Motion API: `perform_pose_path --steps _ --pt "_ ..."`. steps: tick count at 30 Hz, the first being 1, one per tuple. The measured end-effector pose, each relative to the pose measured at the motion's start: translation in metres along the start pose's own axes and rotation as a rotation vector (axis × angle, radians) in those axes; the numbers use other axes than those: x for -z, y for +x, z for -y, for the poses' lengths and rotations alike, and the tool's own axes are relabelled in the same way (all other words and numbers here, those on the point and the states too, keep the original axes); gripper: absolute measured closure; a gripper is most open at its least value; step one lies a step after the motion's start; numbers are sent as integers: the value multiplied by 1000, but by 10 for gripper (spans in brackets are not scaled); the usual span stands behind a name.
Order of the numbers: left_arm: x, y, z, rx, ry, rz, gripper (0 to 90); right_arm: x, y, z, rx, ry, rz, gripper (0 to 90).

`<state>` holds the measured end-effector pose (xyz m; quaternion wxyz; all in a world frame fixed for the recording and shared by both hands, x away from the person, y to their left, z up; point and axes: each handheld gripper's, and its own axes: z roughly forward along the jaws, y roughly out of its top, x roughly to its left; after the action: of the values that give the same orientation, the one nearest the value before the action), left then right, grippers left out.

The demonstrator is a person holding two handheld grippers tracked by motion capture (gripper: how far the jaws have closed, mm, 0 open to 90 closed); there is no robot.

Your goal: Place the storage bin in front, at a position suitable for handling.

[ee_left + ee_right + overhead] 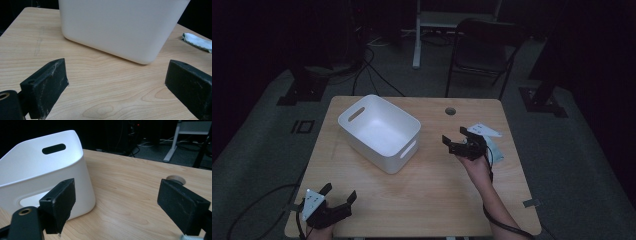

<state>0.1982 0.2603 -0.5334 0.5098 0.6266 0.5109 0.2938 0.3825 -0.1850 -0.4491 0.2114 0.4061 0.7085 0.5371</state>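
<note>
1. At the near left corner of the table [422, 200], our left gripper [339, 192] rests low over the wood with its jaws spread wide and nothing between them. Its own view shows bare wood grain in the gap.

2. Just left of centre stands the white plastic bin [379, 131], a rectangular tub with slot handles in its short walls. It sits skewed, its long axis running from far left to near right. From the high view its inside looks empty. It lies well apart from the left gripper, up and to the right of it.

3. Right of centre we hold the right gripper [455, 139] above the table, jaws likewise wide apart and gripping nothing. It points left toward the bin, and the right gripper view shows the bin's near-right short wall [37, 182] close ahead of the jaws, with the table's round cable hole [176, 179] off to the other side.

4. Just beside and behind the right hand, toward the right edge, lies a folded pale cloth with a dark border [197, 42], partly hidden by the hand in the high view. Its long axis seems to run near to far, though we cannot be sure.

5. We judge that the cloth is the thing to go into the bin. The right gripper is far nearer it, but the cloth lies to its right and rear while the jaws face left, so that hand would have to turn back first.
</note>
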Motion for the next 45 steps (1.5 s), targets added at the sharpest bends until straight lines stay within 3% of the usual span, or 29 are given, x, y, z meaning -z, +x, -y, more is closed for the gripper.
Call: perform_pose_path --steps 18,33,40,42,43,45 --pt "3 3 -1 19 -7 -2 42 -50 30 -22 12 30 -74 148" --pt "4 5 -1 30 -17 -7 42 -93 44 -31 33 88 -85 171" --pt "4 4 -1 27 -20 -4 42 -106 47 -33 59 117 -71 230" --pt "4 4 -2 29 -19 -2 41 -110 48 -33 48 129 -83 257" --pt "3 4 -2 29 -20 -3 41 -113 50 -34 70 131 -69 322" --pt "3 4 -2 31 -19 -4 41 -115 51 -35 79 133 -71 338"
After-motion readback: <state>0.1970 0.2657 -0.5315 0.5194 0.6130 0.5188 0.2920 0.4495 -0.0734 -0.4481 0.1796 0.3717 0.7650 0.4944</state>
